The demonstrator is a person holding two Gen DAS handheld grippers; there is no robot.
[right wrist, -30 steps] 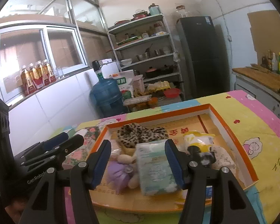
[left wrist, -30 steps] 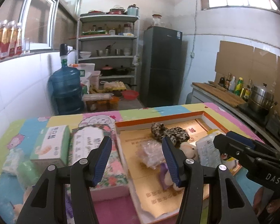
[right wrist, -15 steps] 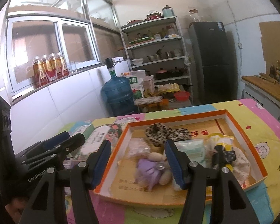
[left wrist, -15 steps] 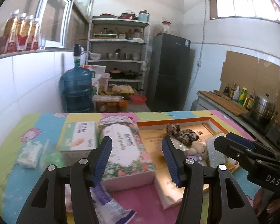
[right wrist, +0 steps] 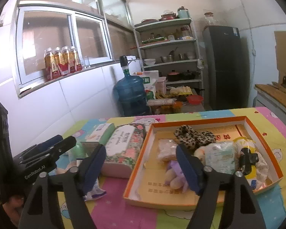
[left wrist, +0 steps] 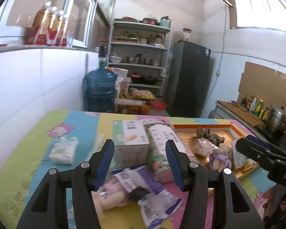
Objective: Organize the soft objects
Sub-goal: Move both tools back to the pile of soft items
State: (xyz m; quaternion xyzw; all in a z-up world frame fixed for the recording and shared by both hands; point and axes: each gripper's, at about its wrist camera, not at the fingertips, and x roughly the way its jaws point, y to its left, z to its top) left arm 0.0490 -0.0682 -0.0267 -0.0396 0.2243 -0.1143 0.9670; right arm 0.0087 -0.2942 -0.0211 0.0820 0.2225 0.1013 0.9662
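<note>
Left wrist view: the left tongs stand apart and empty above a purple-and-white packet on the table. Right wrist view: the right tongs are opening, empty, above the orange tray holding a tissue pack and leopard-print cloth.

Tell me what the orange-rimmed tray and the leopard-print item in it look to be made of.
Orange-rimmed tray: likely cardboard, matte; thin folded walls and a printed paper floor suggest a box lid. Leopard-print item: seemingly plush fabric; fuzzy, bunched, spotted surface. What kind of item it is cannot be told.
</note>
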